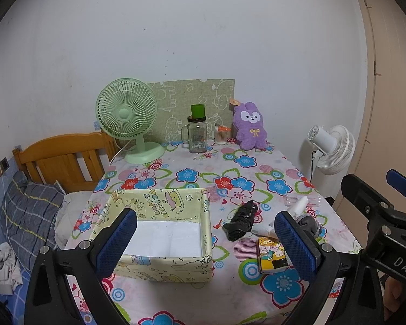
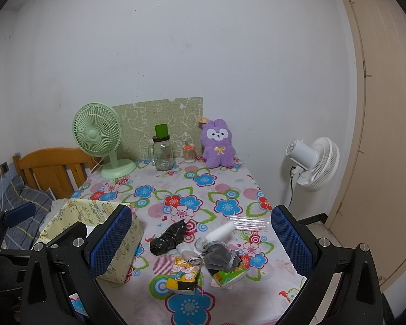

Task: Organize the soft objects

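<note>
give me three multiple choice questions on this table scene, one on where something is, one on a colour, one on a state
1. Where does the plush rabbit sit?
A. inside the fabric box
B. at the far end of the table by the wall
C. on the bed

2. What colour is the desk fan on the table?
A. green
B. white
C. blue

3. What is in the fabric box right now?
A. the black bundle
B. the tissue packs
C. none of the soft things, only its white bottom shows

Answers:
1 B, it stands upright against the wall behind the glass jar.
2 A, its cage and base are pale green; the white fan stands on the floor beside the table.
3 C, the black bundle, the grey pouch and the tissue pack all lie on the tablecloth outside it.
</note>
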Demonstrator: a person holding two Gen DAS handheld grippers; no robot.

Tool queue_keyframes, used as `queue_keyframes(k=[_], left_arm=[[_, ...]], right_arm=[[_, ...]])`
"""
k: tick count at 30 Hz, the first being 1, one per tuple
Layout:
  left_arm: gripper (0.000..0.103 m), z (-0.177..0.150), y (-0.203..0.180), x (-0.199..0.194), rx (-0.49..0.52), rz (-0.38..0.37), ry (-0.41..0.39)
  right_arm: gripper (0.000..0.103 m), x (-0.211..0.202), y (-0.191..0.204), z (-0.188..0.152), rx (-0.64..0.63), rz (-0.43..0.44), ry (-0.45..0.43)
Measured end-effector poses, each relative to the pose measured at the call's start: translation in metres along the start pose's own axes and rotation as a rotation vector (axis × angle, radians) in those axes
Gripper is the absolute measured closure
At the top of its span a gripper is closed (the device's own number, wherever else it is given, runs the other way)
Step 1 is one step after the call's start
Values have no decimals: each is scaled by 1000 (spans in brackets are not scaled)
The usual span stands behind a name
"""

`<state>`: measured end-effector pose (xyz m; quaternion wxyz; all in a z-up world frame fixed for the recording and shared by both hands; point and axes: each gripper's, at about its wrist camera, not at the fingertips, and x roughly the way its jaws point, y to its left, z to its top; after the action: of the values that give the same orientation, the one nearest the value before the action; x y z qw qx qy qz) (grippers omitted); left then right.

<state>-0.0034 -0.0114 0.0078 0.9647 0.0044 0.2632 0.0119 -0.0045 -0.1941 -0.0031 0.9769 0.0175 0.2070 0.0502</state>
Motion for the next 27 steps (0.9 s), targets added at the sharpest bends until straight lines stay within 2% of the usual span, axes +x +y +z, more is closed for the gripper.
queue_keyframes(k=[27], left_arm=[[1, 0, -2, 1, 3, -1, -6]], right_arm=[[0, 3, 2, 0, 0, 9, 2]])
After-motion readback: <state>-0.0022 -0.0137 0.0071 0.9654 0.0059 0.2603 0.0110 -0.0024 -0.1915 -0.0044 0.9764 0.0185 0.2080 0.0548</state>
